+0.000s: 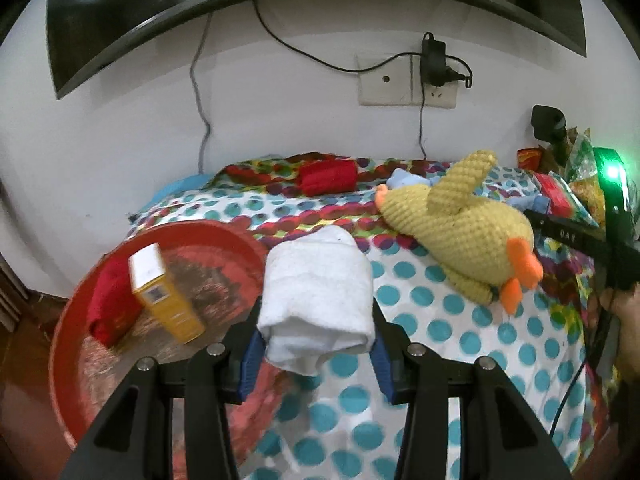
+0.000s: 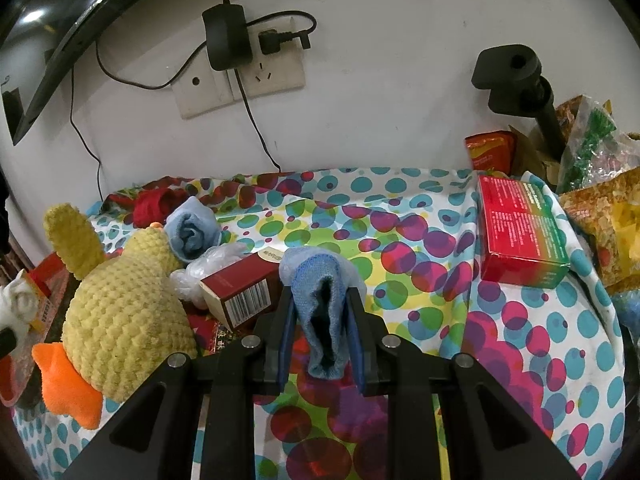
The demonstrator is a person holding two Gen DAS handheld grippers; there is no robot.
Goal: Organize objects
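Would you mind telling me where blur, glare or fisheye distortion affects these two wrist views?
Left wrist view: the red basin and yellow box are motion-smeared, the white towel stays fairly sharp, ceiling lights glare off the bowed TV screen, and a green light flares at right. Right wrist view: sharp throughout, though the wall socket looks tilted.

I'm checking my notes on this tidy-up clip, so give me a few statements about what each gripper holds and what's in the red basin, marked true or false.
1. The left gripper holds a rolled white towel. True.
2. The right gripper is empty. False: it is shut on a blue cloth.
3. A yellow box sits in the red basin. True.
4. The yellow plush duck lies inside the basin. False: it lies on the dotted cloth.
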